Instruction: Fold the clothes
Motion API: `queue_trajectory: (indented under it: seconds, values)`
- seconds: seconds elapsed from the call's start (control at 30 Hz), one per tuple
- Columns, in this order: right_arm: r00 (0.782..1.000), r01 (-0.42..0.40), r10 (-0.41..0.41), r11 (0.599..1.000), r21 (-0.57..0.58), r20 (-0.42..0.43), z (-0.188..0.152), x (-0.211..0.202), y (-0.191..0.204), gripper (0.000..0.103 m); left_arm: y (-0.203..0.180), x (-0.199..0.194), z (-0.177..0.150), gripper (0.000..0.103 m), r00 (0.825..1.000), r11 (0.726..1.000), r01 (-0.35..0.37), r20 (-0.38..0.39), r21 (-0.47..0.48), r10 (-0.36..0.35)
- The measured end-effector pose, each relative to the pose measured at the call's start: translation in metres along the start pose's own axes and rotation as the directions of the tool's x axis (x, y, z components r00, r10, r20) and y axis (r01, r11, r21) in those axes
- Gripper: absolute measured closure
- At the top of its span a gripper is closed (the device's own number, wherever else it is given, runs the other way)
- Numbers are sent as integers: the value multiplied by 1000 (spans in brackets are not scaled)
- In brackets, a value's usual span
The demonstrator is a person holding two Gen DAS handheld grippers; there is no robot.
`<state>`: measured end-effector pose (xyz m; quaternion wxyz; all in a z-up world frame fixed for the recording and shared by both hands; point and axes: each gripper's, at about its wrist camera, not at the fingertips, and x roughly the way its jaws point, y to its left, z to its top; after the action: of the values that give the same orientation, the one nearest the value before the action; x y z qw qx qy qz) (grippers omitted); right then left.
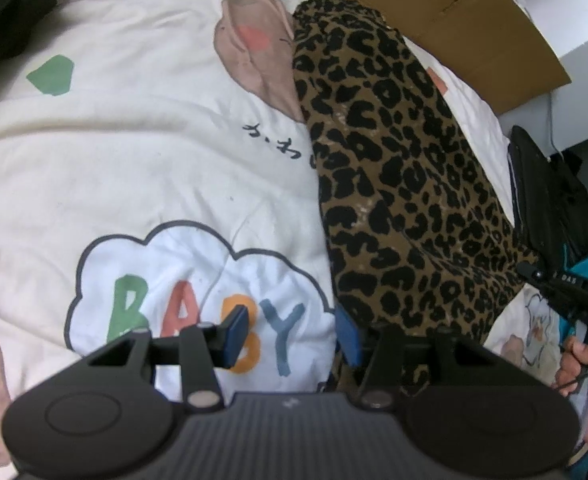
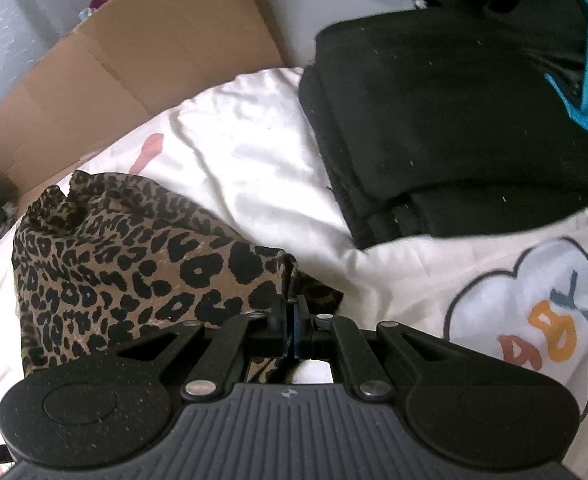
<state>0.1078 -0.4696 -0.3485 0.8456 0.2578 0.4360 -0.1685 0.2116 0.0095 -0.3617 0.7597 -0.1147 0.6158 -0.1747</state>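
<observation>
One cardboard box (image 2: 142,64), contents hidden

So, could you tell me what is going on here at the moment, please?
A person is folding clothes on a bed with a handheld gripper in each hand. The right gripper is shut on a corner of the leopard-print garment, which lies partly spread on the white quilt. The left gripper is open at the garment's other edge, one finger over the quilt's BABY print, not gripping. A folded black garment already sits nearby.
</observation>
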Motion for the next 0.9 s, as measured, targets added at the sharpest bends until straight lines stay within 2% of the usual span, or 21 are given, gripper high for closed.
queue_trajectory:
  seconds: [0.23, 0.47, 0.53, 0.6, 0.77, 0.9]
  values:
    - [999, -3, 5, 998, 62, -35, -4, 10, -12, 102, -4, 2, 3, 52, 1000, 1000, -13, 7, 19, 13]
    - [1000, -22, 21, 997, 71, 14, -1, -4, -11, 102, -14, 0, 11, 52, 1000, 999, -20, 24, 36, 20]
    - [1000, -1, 2, 995, 98, -10, -3, 4, -18, 99, -19, -2, 14, 52, 999, 998, -32, 28, 58, 31]
    - [1000, 14, -13, 993, 114, -16, -4, 6, -21, 87, -22, -6, 20, 52, 999, 997, -42, 36, 66, 39]
    - [1000, 26, -27, 993, 114, 10, -4, -4, -22, 83, -33, -19, 35, 52, 996, 994, -70, 61, 83, 65]
    - [1000, 20, -23, 987, 157, 18, -6, -13, -30, 83, -49, -43, 53, 52, 992, 989, -98, 90, 109, 88]
